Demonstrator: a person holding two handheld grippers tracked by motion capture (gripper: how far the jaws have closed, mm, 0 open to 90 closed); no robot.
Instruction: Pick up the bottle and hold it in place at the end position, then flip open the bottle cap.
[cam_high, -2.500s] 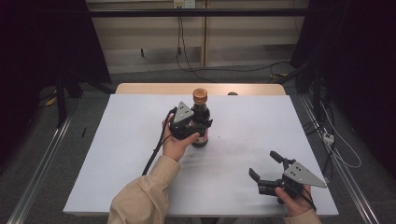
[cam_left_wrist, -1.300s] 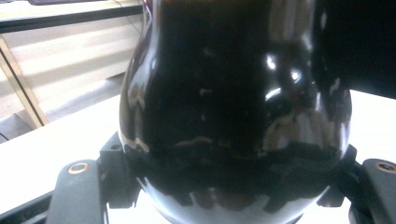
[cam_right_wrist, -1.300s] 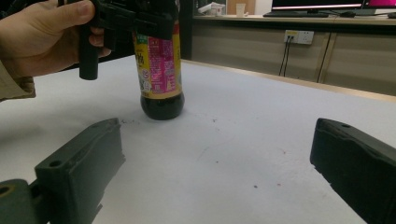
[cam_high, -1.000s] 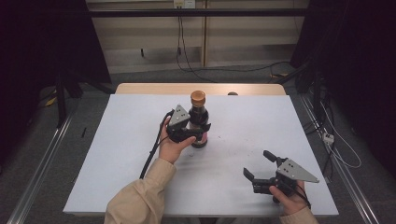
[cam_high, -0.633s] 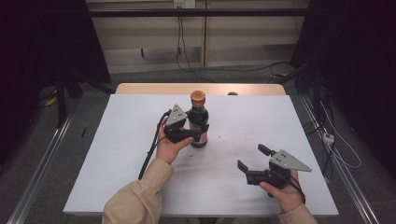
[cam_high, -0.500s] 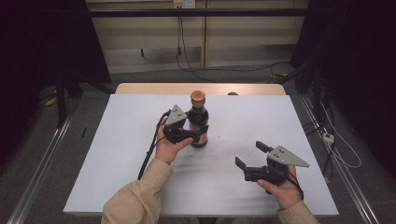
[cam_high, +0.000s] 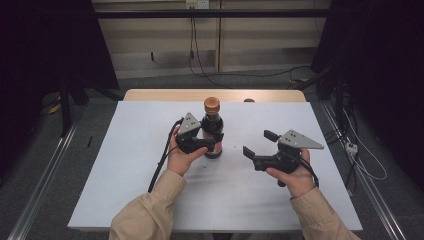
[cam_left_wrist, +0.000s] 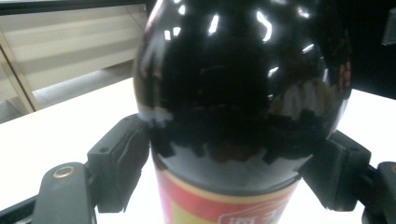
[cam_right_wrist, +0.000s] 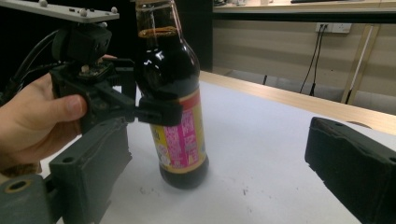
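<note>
A dark glass bottle (cam_high: 212, 122) with an orange cap and a red and yellow label stands upright mid-table. My left gripper (cam_high: 214, 141) is shut on its lower body; its jaws have just been closing with the bottle between them, and the pads (cam_left_wrist: 133, 154) press on the glass (cam_left_wrist: 243, 84) from both sides. My right gripper (cam_high: 259, 142) hangs above the table to the bottle's right, open, with nothing between its fingers. In the right gripper view its gripper (cam_right_wrist: 217, 135) faces the bottle (cam_right_wrist: 173, 74), a short gap away.
The white table (cam_high: 150, 190) has a wooden strip (cam_high: 165, 95) along its far edge, where a small dark object (cam_high: 248, 100) sits. The left gripper's cable (cam_high: 162, 160) trails toward the front. Floor rails run along both sides.
My right gripper has lifted off the front right of the table and moved up and leftward toward the bottle. The left hand and the bottle have stayed in place.
</note>
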